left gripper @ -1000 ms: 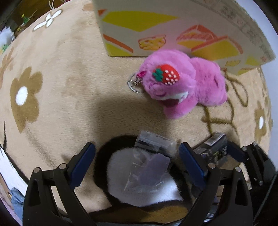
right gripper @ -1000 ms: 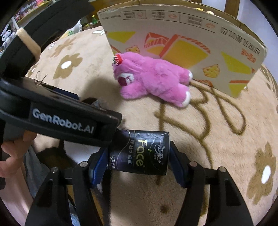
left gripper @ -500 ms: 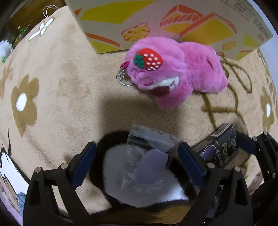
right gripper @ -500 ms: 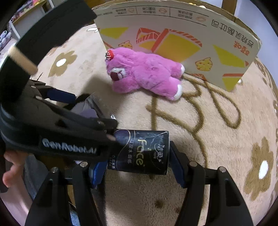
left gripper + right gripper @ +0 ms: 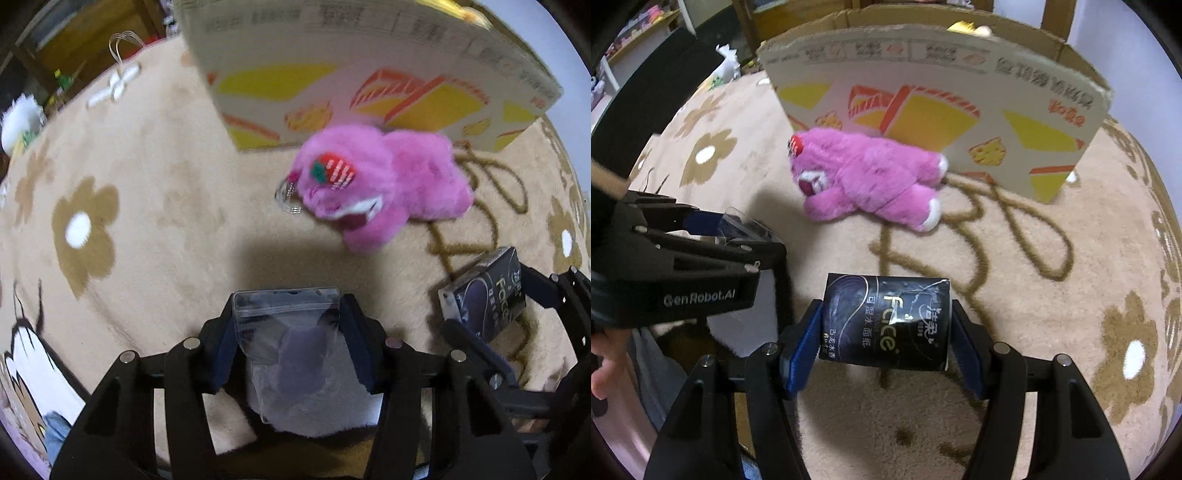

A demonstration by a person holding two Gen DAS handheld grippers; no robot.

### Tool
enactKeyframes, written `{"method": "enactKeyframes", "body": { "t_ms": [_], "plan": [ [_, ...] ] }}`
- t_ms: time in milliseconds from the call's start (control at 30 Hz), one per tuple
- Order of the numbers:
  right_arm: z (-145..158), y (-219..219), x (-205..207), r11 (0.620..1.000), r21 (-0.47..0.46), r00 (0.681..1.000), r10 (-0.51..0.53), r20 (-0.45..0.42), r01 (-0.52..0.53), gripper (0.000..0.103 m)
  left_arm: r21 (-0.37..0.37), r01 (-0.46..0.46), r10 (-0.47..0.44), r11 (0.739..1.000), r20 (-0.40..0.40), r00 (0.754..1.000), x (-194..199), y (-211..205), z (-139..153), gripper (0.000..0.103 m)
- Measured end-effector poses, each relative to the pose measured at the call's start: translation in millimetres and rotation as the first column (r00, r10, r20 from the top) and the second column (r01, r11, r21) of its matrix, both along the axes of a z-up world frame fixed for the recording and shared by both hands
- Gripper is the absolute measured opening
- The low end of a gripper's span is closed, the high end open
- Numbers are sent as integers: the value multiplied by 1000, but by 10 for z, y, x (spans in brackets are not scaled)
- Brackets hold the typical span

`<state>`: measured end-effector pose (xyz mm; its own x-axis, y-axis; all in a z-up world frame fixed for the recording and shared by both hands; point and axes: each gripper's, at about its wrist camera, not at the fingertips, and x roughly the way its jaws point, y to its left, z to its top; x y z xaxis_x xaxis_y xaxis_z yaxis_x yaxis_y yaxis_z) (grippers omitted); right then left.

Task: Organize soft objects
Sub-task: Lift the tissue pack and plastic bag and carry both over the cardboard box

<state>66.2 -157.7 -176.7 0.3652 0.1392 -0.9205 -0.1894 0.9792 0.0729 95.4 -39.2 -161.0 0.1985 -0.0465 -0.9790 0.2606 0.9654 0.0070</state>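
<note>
Between my left gripper's (image 5: 288,347) pads sits the clear pouch (image 5: 291,347), and my right gripper (image 5: 884,325) clamps the tissue pack (image 5: 886,321). Neither is boxed yet; the pink plush (image 5: 864,177) lies on the rug beside the cardboard box (image 5: 934,103)

Pink plush (image 5: 864,177), tan flower-print rug (image 5: 1071,295), yellow/orange box (image 5: 942,110).
</note>
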Motion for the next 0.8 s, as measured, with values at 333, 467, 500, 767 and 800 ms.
{"method": "enactKeyframes", "body": {
  "t_ms": [333,467,500,767,800],
  "plan": [
    [635,-346,-42,991,73,947,-128,296,111,68,-87,-23,51,996,325,944,-187,-51,700,51],
    [813,-360,-49,988,99,919,-149,365,120,68,-96,-9,53,995,463,885,-308,-72,974,51],
    [842,-359,-73,987,102,914,-152,376,122,68,-100,-2,51,995,493,868,-332,-101,1038,51],
    [1140,-273,-16,985,119,859,-166,484,124,68,-118,33,50,992,636,770,-66,115,1495,52],
    [1174,-277,-4,985,116,852,-168,496,127,68,-119,39,48,992,651,758,-53,117,1513,52]
  ]
}}
